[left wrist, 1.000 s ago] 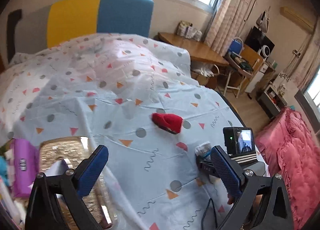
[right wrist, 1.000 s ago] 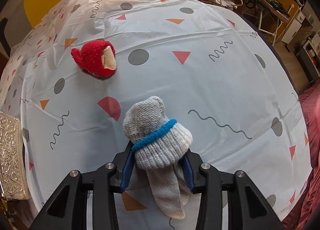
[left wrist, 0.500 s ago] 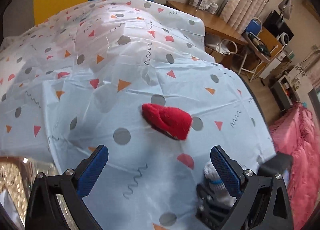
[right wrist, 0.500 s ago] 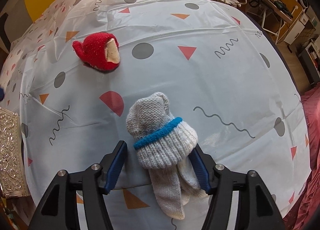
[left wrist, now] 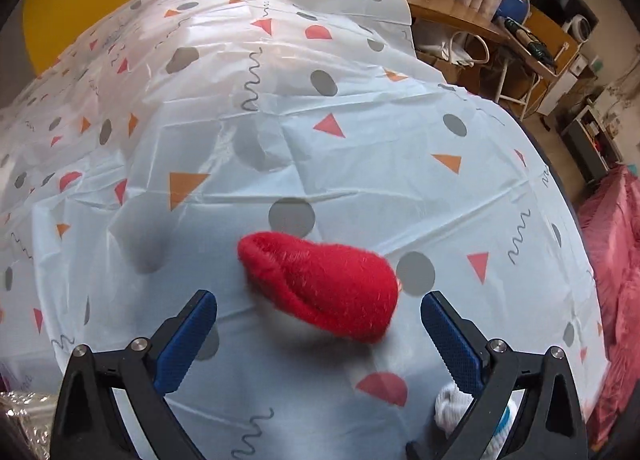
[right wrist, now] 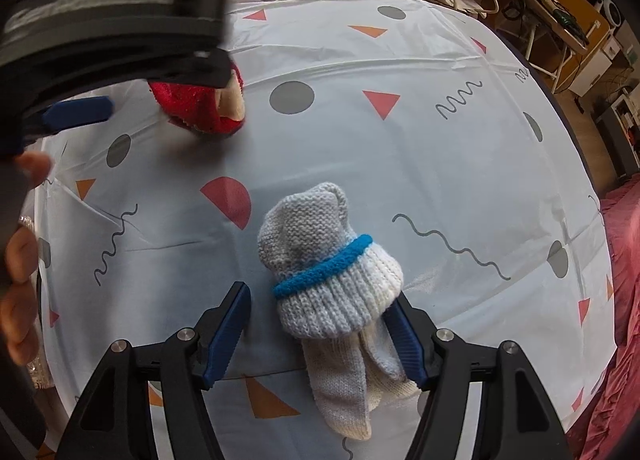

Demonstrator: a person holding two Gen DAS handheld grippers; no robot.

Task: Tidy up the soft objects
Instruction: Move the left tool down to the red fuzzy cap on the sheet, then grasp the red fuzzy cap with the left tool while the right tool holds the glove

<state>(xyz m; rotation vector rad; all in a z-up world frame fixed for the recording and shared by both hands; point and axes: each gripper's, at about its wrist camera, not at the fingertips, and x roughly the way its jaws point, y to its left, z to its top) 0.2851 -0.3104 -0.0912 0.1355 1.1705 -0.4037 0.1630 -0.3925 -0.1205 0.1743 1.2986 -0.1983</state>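
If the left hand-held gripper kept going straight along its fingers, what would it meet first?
Most likely the red fuzzy sock, lying on the patterned sheet between the open fingers of the left hand-held gripper; exact depth is unclear.

**Soft daylight, fisheye bend, one blurred corner**

Bright and even throughout. Faint glare on the plastic sheet (left wrist: 360,147), soft shadow beneath the red sock (left wrist: 320,288). Strong barrel curve and dark vignette at every corner. Motion-blurred left tool (right wrist: 80,115) at upper left of the right wrist view.
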